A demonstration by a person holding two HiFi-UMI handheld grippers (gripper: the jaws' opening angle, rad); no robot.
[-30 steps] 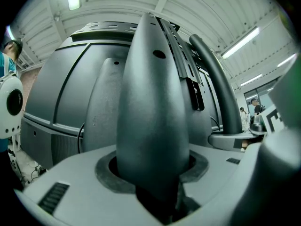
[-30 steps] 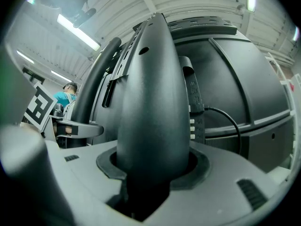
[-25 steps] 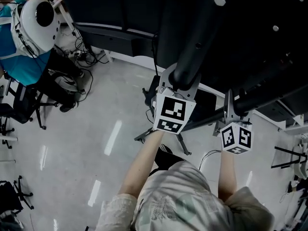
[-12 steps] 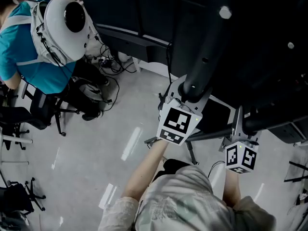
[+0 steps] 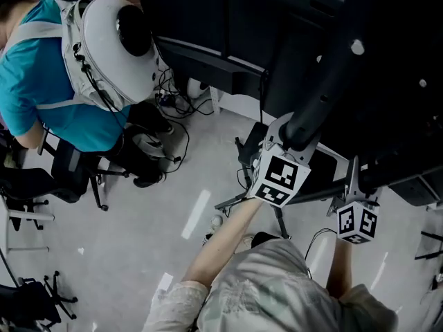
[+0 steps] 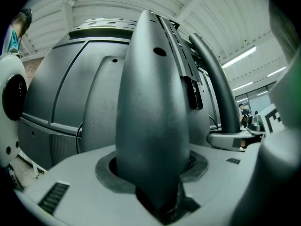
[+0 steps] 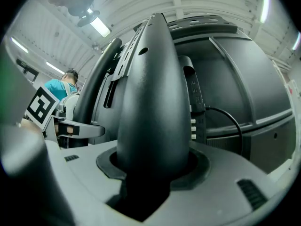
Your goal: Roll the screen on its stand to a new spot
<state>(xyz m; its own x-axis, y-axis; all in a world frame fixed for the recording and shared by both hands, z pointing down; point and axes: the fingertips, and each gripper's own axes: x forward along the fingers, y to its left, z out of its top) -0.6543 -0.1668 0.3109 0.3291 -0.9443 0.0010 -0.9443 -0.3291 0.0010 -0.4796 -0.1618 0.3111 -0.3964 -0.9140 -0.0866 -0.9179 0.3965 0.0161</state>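
Both grippers are locked onto the stand [image 5: 324, 75] here! The left gripper [image 6: 151, 171] has its jaws clamped round the thick dark post [image 6: 153, 102], and the right gripper [image 7: 151, 171] is closed the same way on the second post [image 7: 153, 102] just beside it. The screen [image 5: 394, 54] looms above, black back towards the holder, over the far right side of the pale floor [image 5: 138, 241]. At the floor's far left corner, a person in a teal top [image 5: 34, 81] wears a white domed pack [image 5: 114, 47], cables [image 5: 173, 95] lying nearby
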